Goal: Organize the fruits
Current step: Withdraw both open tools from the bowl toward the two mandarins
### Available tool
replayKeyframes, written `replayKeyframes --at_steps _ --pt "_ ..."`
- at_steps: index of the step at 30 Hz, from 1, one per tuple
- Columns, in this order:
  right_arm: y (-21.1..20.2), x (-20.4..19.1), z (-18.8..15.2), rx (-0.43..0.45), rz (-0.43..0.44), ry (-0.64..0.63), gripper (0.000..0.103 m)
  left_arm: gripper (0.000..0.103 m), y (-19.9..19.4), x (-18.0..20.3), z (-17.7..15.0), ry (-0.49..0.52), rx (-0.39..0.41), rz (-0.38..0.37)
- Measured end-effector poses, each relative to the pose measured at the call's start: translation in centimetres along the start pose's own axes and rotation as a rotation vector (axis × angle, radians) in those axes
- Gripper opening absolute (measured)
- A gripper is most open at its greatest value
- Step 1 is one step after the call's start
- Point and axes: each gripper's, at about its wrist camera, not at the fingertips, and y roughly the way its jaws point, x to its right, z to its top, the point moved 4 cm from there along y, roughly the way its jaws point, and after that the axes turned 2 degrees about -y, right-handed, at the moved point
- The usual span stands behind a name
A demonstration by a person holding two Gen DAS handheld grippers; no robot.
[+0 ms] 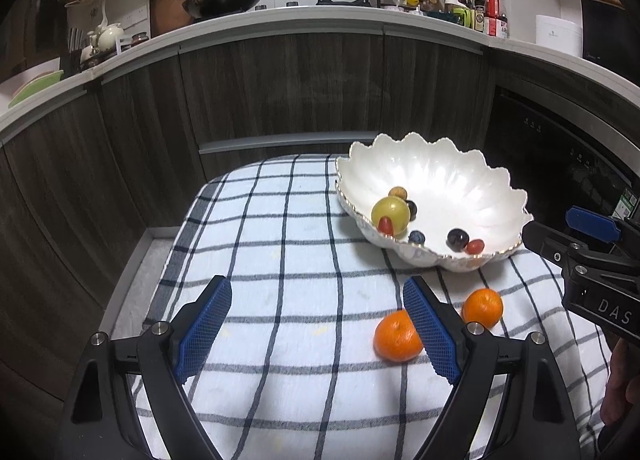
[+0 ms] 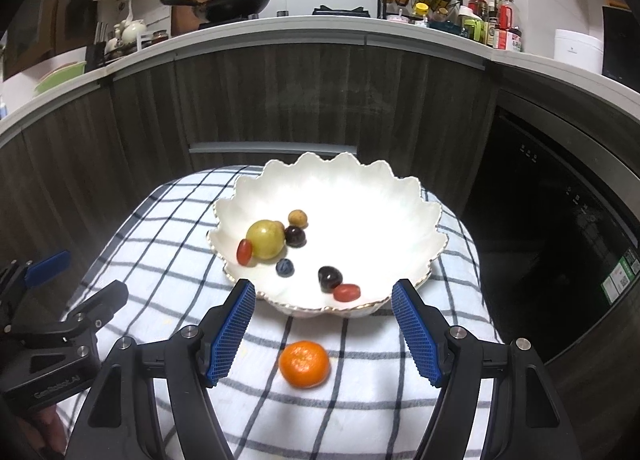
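Two grippers (image 1: 317,324) (image 2: 323,330) wide, empty; mandarin (image 2: 304,364) round, stem end up, before bowl (image 2: 424,219)

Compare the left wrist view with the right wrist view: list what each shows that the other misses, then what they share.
Left wrist only: a second orange beside the nearer orange, both on the checked cloth.
Right wrist only: a single orange, centred between the open right hand-held gripper.
Both: the white scalloped bowl holding a yellow-green fruit and small berries, and the left hand-held gripper, open and empty.
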Motion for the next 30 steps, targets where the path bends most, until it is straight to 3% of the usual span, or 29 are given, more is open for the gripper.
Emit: replayKeyframes --at_steps 14,30 --pt "1.7 -0.8 -3.4 -0.061 0.04 -0.03 0.072 0.088 1.4 0.8 -3.2 -0.001 -0.033 -0.059" --pt "4.7 0.0 -5.5 -0.111 0.135 -0.07 0.072 0.088 3.8 5.0 -5.8 0.127 -0.087 -0.084"
